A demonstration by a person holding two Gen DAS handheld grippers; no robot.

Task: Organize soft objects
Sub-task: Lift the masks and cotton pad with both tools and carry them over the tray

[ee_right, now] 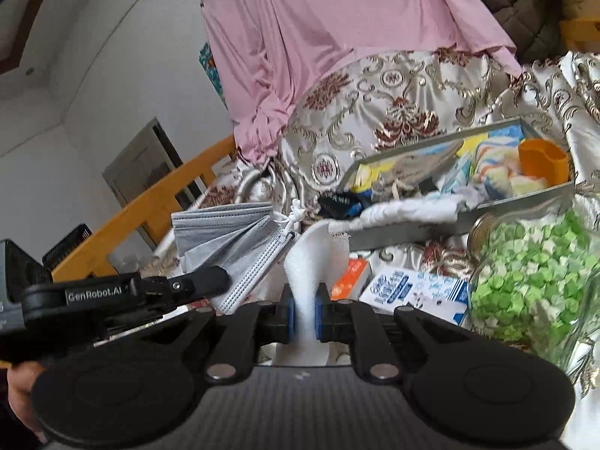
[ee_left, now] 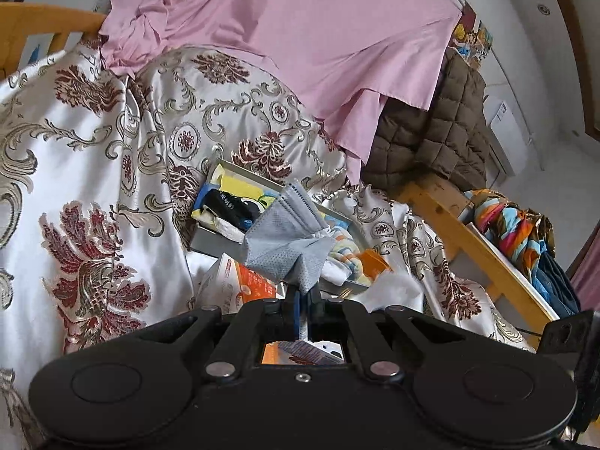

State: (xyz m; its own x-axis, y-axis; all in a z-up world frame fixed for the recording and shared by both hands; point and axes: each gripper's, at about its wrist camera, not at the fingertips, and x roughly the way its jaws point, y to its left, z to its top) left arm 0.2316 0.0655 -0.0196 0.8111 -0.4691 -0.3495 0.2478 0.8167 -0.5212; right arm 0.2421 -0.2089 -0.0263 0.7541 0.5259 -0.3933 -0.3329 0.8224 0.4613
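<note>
My left gripper point(ee_left: 303, 292) is shut on a stack of grey face masks point(ee_left: 285, 236) and holds it in the air in front of a grey tray point(ee_left: 210, 243) full of soft items. The masks also show in the right wrist view point(ee_right: 232, 243), with the left gripper point(ee_right: 221, 277) beside them. My right gripper point(ee_right: 303, 307) is shut on a white cloth point(ee_right: 311, 262) that trails up to the tray's front wall point(ee_right: 405, 232). The tray holds a striped cloth point(ee_right: 495, 172), an orange cup point(ee_right: 543, 161) and a black item point(ee_left: 232, 206).
The tray rests on a floral satin quilt point(ee_left: 93, 150) under a pink sheet point(ee_left: 300, 37). Small boxes point(ee_right: 412, 288) and a jar of green paper stars point(ee_right: 532, 270) lie in front of the tray. A wooden bed rail point(ee_left: 468, 240) and a brown padded jacket point(ee_left: 442, 131) are at right.
</note>
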